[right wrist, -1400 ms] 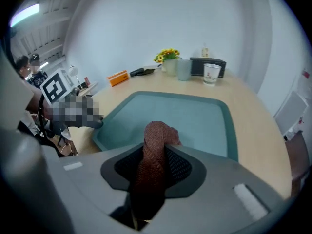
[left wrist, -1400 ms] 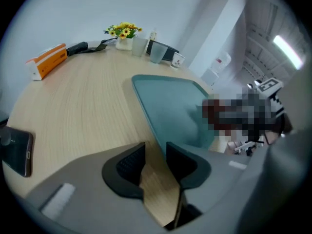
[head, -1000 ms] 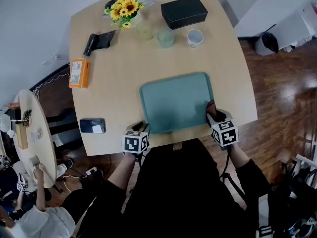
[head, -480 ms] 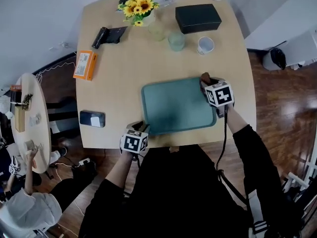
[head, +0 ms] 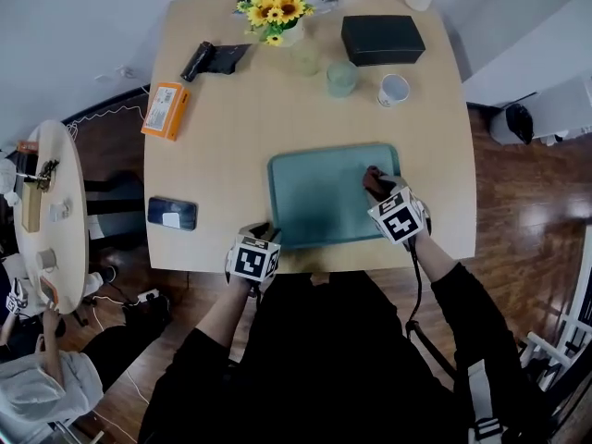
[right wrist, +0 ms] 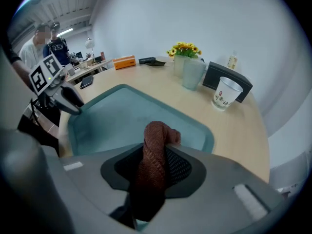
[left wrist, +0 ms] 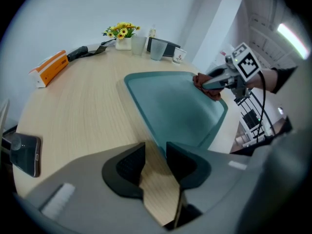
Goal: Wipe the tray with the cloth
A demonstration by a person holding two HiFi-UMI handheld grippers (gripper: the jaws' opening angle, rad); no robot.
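Note:
A teal tray (head: 314,202) lies near the table's front edge. My right gripper (head: 374,183) is shut on a red-brown cloth (head: 372,175) and holds it down on the right part of the tray. In the right gripper view the cloth (right wrist: 158,135) bunches up between the jaws, over the tray (right wrist: 112,116). My left gripper (head: 262,237) stands at the tray's near left corner. Its jaws (left wrist: 155,147) are apart, with bare table wood showing in the gap and the tray's corner (left wrist: 170,106) at their tips. The left gripper view also shows the right gripper (left wrist: 210,84) and the cloth (left wrist: 202,80).
A phone (head: 172,213) lies left of the tray and an orange box (head: 166,110) further back. At the far end stand a vase of sunflowers (head: 277,12), a black box (head: 382,39), a paper cup (head: 394,89) and a glass (head: 340,78). A round side table (head: 46,211) stands at left.
My right gripper carried the cloth from the tray's near right rim up to its far right corner, then back toward me onto the tray's right part. The left gripper stayed put.

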